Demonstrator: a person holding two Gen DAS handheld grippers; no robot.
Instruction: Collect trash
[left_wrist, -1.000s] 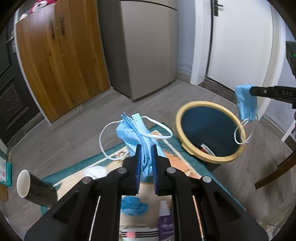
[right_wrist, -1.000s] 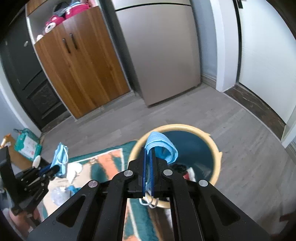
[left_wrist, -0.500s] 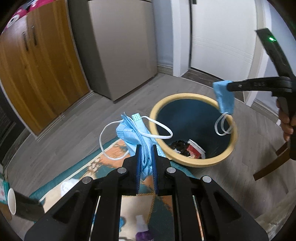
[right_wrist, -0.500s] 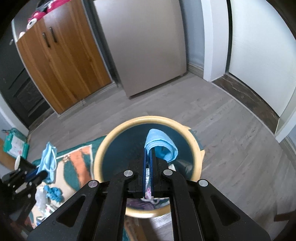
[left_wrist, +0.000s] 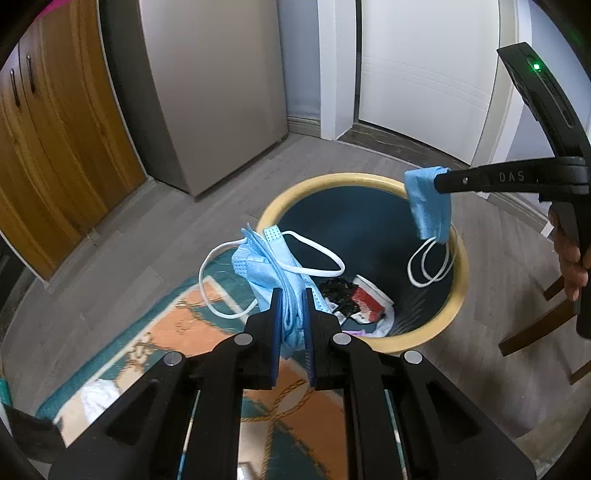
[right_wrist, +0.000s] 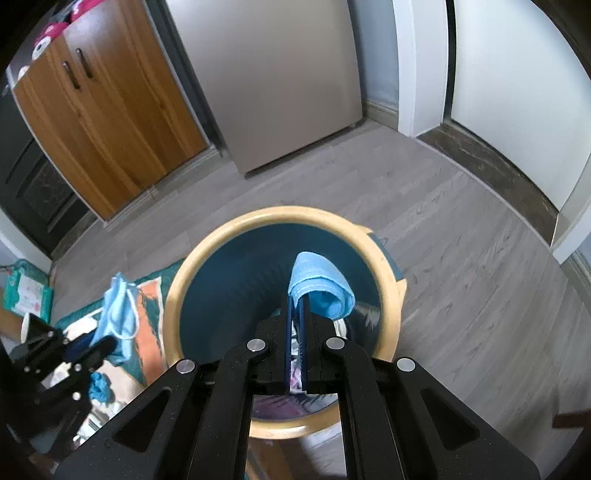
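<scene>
My left gripper (left_wrist: 291, 295) is shut on a blue face mask (left_wrist: 269, 266) whose white ear loops hang out, just short of the bin's near-left rim. The round bin (left_wrist: 458, 295), yellow-rimmed and dark blue inside, stands on the floor with wrappers and a red cup at its bottom. My right gripper (right_wrist: 295, 299) is shut on a second, folded blue face mask (right_wrist: 317, 288) directly above the bin's opening (right_wrist: 173, 302). In the left wrist view that mask (left_wrist: 428, 210) hangs from the right gripper (left_wrist: 439, 181) over the far-right rim. In the right wrist view the left gripper (right_wrist: 107, 343) carries its mask (right_wrist: 118, 314) left of the bin.
A patterned rug (left_wrist: 177, 325) lies left of the bin with white tissue (left_wrist: 96, 395), a blue scrap (right_wrist: 98, 386) and other litter on it. A wooden cabinet (right_wrist: 110, 122), a grey fridge (right_wrist: 273, 74) and a white door (left_wrist: 421, 62) stand behind. Chair legs (left_wrist: 535, 332) are at right.
Both grippers have dropped and closed in on the bin. The right one with its mask has come from the rim to over the opening; the left one has moved from above the rug toward the bin's edge.
</scene>
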